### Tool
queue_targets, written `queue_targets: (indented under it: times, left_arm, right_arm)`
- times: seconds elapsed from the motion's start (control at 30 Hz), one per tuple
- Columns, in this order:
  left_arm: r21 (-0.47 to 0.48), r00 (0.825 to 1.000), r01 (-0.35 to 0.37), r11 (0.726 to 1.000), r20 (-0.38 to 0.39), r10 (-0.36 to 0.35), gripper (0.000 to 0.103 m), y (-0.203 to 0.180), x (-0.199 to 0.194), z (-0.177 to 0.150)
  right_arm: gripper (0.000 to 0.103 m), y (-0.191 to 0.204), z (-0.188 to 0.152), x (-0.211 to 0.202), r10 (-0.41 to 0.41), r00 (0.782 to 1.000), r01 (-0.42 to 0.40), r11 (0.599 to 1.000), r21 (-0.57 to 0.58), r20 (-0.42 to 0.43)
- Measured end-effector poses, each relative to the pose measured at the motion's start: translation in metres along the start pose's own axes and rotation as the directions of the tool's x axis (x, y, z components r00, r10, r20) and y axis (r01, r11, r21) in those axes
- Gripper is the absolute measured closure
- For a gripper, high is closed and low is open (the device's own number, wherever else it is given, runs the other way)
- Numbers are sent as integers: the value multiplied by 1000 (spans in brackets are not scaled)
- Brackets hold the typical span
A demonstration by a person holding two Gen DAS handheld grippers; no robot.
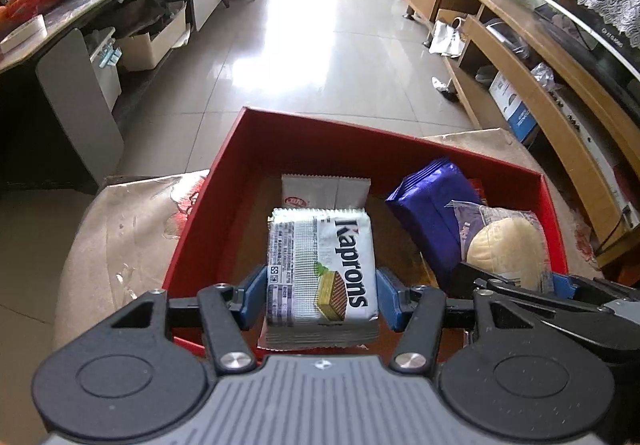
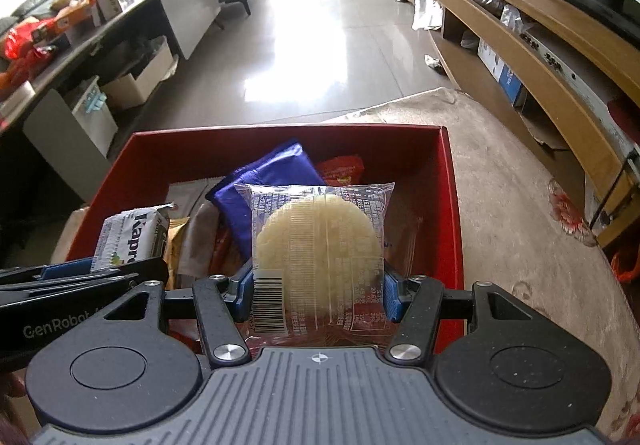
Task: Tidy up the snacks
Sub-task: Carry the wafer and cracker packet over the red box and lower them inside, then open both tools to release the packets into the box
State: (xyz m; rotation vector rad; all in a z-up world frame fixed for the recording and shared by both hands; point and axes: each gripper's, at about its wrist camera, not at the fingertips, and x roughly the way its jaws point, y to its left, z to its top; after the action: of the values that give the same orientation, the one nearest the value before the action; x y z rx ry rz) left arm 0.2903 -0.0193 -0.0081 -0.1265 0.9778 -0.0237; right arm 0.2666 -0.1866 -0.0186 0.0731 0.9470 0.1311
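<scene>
While gripper-clamped (image 1: 322, 295), wafer pack (image 1: 322, 269) seemingly above box (image 1: 360, 149).

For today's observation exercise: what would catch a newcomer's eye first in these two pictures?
The red box fills the middle of both views. Over it the left gripper holds a white Kaprons wafer pack, and the right gripper holds a clear-wrapped round cake. A purple packet lies inside.

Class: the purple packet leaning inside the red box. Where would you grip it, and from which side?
Grip the purple packet by its raised upper end, coming from above. It leans tilted among other snacks in the red box, so that end looks freest; the lower part is buried.
</scene>
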Motion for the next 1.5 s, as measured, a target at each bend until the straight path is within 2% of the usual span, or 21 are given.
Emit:
queue_targets:
  times: [0.37,0.7,0.9,1.5]
  left_arm:
    - [45,999,-37,998,-5,37,46,-5,7,-1]
    - [73,999,-49,996,8,49,44,-7,1,-5]
    - [72,999,-41,997,22,40,39,-7,-6,-6]
    - [56,998,-18,998,62,14,38,-1,-32,-14]
  right_arm:
    - [35,3,3,6,-37,999,37,998,-45,-3]
    - [26,-1,4,2,-62,998,63,998,-31,16]
    - [22,-4,3,-3,-70,997,71,997,-29,33]
    - [20,-4,-3,-32,-70,992,71,997,-7,109]
